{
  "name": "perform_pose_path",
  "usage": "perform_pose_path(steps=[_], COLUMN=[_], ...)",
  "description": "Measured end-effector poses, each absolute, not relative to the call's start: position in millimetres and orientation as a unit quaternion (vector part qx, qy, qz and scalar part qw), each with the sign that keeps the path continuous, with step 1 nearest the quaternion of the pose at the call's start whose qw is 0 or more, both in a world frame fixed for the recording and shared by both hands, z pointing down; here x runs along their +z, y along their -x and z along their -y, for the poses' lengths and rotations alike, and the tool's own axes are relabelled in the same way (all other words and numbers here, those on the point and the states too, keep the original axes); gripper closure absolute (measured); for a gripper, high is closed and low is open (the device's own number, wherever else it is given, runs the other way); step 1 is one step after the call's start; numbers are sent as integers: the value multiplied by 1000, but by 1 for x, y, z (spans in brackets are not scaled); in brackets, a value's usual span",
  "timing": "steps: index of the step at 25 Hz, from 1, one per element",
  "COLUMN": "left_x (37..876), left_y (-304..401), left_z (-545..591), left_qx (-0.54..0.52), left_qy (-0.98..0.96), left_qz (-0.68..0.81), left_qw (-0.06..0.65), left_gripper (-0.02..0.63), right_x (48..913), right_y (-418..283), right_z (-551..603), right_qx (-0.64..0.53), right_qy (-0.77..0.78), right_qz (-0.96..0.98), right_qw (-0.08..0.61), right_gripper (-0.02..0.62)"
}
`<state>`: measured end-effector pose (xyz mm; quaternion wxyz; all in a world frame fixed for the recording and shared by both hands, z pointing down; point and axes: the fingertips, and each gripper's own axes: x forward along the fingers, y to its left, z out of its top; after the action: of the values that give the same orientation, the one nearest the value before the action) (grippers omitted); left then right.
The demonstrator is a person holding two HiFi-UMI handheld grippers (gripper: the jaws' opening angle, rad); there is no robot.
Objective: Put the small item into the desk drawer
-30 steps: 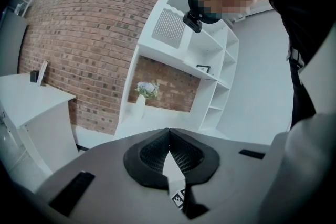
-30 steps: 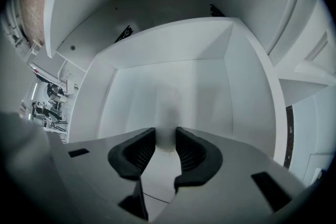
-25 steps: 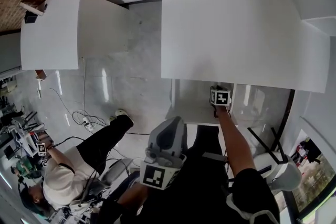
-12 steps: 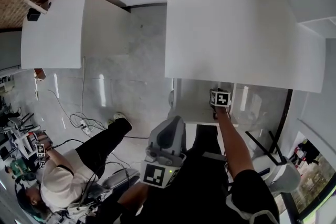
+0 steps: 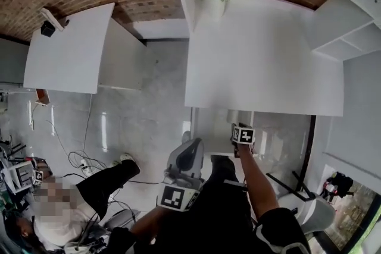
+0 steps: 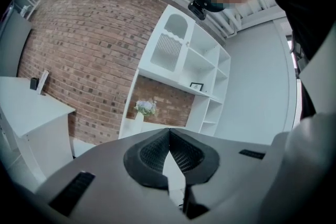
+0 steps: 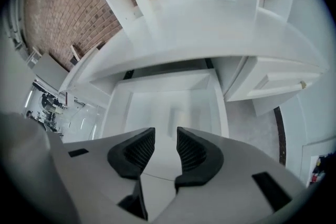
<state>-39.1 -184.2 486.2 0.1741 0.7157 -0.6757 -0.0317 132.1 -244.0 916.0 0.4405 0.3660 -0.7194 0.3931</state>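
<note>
Drawer (image 7: 168,83): small item (image 7: 184,115) inside (blurred), under right gripper (image 7: 166,136) | jaws apart, just narrowed, empty | left gripper (image 6: 169,139) closed

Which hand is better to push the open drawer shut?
Probably right. The right gripper hangs over the open drawer, its empty jaws apart, though they have just been closing. The left gripper, jaws together, sits back and points at the shelves.

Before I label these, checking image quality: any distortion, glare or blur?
Head view: fisheye bows the white desk, glare streaks on the floor. Right gripper view: dark vignette, drawer interior washed-out, soft. Left gripper view: brick wall curves.
</note>
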Motion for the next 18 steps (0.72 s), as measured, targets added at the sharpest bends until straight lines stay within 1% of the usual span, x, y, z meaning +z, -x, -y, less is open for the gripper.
perform_pose_path(steps=[2,6,12,18], left_x=[478,462,431,413], left_y=[37,35,33,32], left_z=[183,171,167,160], left_qx=[-45,-43,-63,-79], left_qy=[-720,-733,-747,-749], left_qz=[672,664,651,648], left_qw=[165,145,124,110], left_gripper=[583,582,583,583], right_x=[888,822,703,585], right_y=[-132,-125,-111,-110], right_z=[251,248,261,256], right_qx=[384,366,315,246], right_qy=[-370,-365,-378,-391], right_qz=[734,767,827,869], right_qw=[421,380,273,175], right_gripper=[475,516,575,581])
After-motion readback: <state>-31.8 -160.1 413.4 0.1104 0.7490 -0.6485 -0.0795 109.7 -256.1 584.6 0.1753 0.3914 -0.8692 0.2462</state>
